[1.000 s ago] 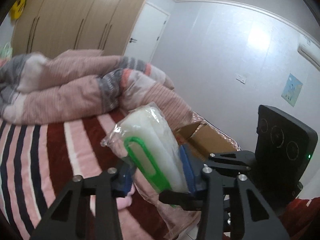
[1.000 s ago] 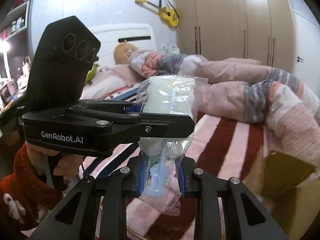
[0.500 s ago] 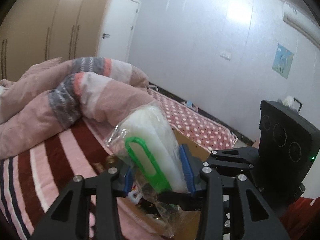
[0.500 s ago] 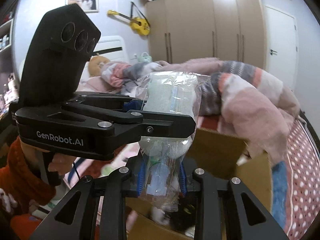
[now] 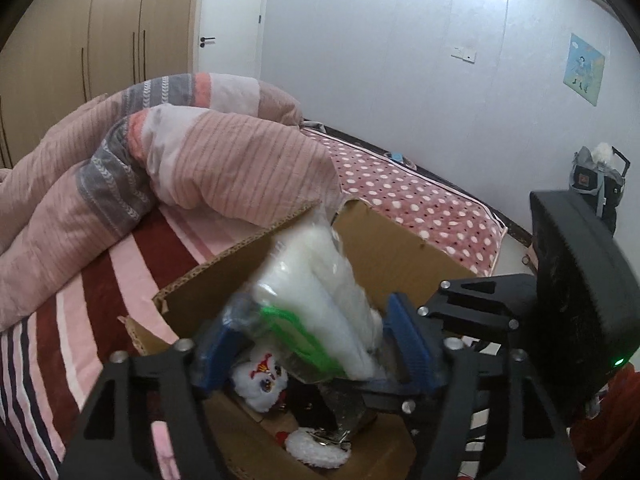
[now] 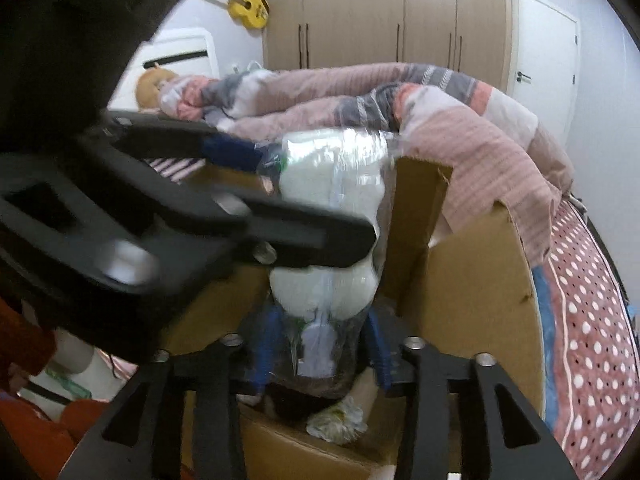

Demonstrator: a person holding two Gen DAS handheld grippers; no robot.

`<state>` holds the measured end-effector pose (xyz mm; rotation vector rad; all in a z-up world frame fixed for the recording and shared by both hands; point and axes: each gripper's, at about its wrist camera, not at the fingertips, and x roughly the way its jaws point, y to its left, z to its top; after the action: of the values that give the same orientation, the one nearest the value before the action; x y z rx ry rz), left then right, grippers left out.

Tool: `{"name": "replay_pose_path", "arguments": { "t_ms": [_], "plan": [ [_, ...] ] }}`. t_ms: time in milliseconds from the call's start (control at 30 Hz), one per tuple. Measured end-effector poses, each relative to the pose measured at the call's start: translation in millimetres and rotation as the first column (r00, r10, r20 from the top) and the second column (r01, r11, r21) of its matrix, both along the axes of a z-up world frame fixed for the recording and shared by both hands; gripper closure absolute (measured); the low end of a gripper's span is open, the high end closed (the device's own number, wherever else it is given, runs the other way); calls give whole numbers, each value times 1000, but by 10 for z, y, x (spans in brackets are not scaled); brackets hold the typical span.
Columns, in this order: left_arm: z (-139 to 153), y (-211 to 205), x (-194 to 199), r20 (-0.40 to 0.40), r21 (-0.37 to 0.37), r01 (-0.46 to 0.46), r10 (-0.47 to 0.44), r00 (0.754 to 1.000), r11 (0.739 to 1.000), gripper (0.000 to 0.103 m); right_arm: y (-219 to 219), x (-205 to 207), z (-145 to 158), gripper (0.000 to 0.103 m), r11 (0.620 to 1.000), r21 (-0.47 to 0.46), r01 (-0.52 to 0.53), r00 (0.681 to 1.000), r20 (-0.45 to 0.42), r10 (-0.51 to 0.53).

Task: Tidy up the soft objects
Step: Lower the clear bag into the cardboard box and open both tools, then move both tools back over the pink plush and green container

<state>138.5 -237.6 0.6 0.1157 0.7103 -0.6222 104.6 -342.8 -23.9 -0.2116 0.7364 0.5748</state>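
A clear plastic bag of white sponges with green and blue handles (image 5: 320, 300) hangs over an open cardboard box (image 5: 404, 248). My left gripper (image 5: 316, 348) has opened wider; the bag sits loosely between its blue pads. My right gripper (image 6: 320, 344) is also wider apart, with the bag's lower end (image 6: 324, 292) between its pads. The left gripper's arm crosses the right wrist view (image 6: 280, 232) in front of the bag. The box (image 6: 476, 280) holds a white plush toy (image 5: 260, 380) and other soft items.
The box stands at the edge of a bed with a red, pink and white striped sheet (image 5: 100, 280). A rumpled pink and grey quilt (image 5: 200, 160) lies behind the box. A polka-dot blanket (image 5: 408, 196) lies to the right. Wardrobes (image 6: 384, 12) line the far wall.
Both grippers have carried the bag from above the bed down over the open box. Both pairs of fingers have spread apart around the bag.
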Motion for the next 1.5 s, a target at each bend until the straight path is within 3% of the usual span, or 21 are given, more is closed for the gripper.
{"name": "replay_pose_path", "arguments": {
  "t_ms": [100, 233, 367, 567, 767, 867, 1033, 1267, 1500],
  "plan": [
    [40, 62, -5, 10, -9, -20, 20, 1000, 1000, 19, 6, -24, 11, 44, 1000, -1, 3, 1000, 6, -3],
    [152, 227, -50, 35, -33, -49, 50, 998, 998, 15, 38, -53, 111, 41, 1000, 1, 4, 1000, 23, -4],
    [332, 500, -209, 94, -54, -97, 102, 990, 994, 3, 93, -149, 297, 40, 1000, 20, -1, 999, 52, 0],
    [558, 1157, -490, 152, -90, -205, 217, 964, 975, 2, 378, -359, 642, 40, 996, 79, -46, 991, 132, 35],
    [483, 1822, -749, 167, -75, -322, 331, 929, 944, 2, 906, -515, 811, 40, 984, 108, -143, 982, 139, 128],
    [327, 2158, -867, 157, -68, -373, 379, 912, 925, 2, 1278, -580, 733, 40, 979, 87, -187, 978, 115, 177],
    [-15, 2570, -969, 100, -66, -410, 415, 905, 910, 2, 1778, -643, 429, 40, 969, 51, -242, 970, 44, 240],
    [-645, 2864, -963, -22, -81, -411, 410, 912, 908, 3, 2088, -480, -222, 40, 985, -7, -172, 983, -62, 171],
    [-1289, 2784, -784, -179, -122, -338, 315, 932, 933, 23, 2092, -183, -697, 40, 994, -76, -79, 994, -86, 73]
  ]
}}
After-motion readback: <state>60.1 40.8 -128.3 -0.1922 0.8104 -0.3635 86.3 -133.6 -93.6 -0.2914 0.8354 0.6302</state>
